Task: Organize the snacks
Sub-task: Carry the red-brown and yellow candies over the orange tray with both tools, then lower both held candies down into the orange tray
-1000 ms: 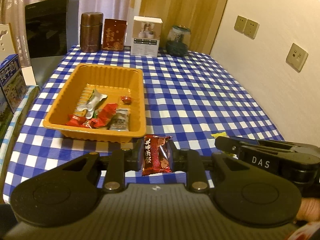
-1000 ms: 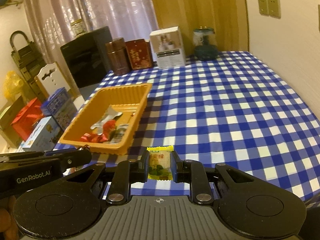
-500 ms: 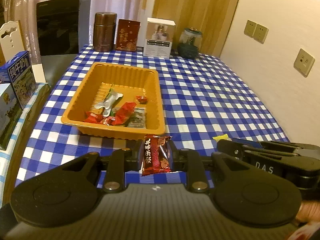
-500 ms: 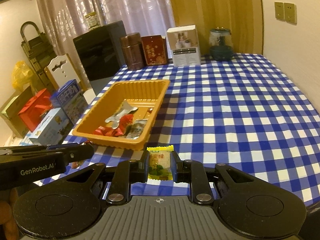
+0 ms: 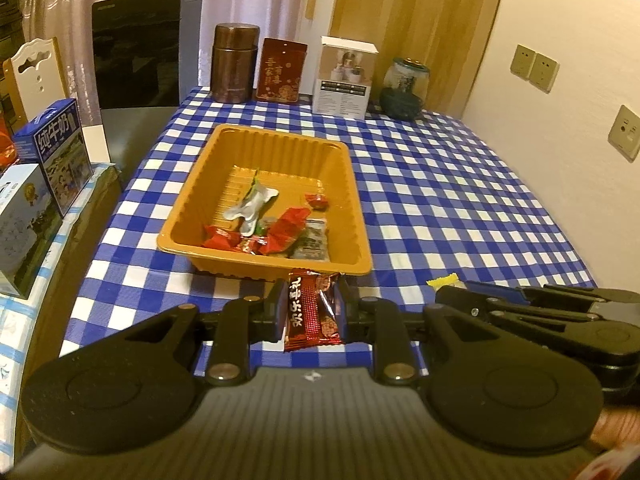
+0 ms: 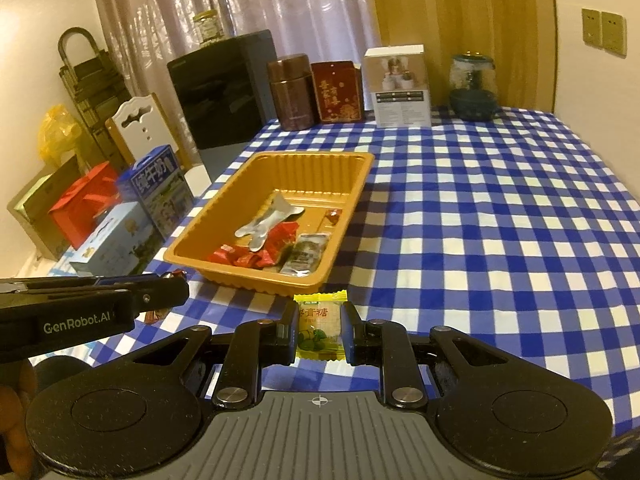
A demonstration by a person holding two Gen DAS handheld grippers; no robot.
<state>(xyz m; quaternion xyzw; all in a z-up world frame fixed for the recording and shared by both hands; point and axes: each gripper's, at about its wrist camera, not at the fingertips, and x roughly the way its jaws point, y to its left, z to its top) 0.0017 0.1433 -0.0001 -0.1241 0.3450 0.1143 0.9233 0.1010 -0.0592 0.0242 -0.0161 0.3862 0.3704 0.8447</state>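
Two grips: left wrist view, left gripper [image 5: 309,309] fingers are pinching a dark red snack packet [image 5: 311,312] just short of the orange tray [image 5: 188,218]; right wrist view, right gripper [image 6: 320,330] fingers are pinching a yellow candy packet [image 6: 320,326] above the checkered tabletop [image 6: 500,220].

At the lower right of the left wrist view, a person's hand [image 5: 612,424] is slipping out of frame, while the small yellow candy wrapper [image 5: 442,281] is peeking out from behind the black right gripper [image 5: 460,294], mostly hidden.
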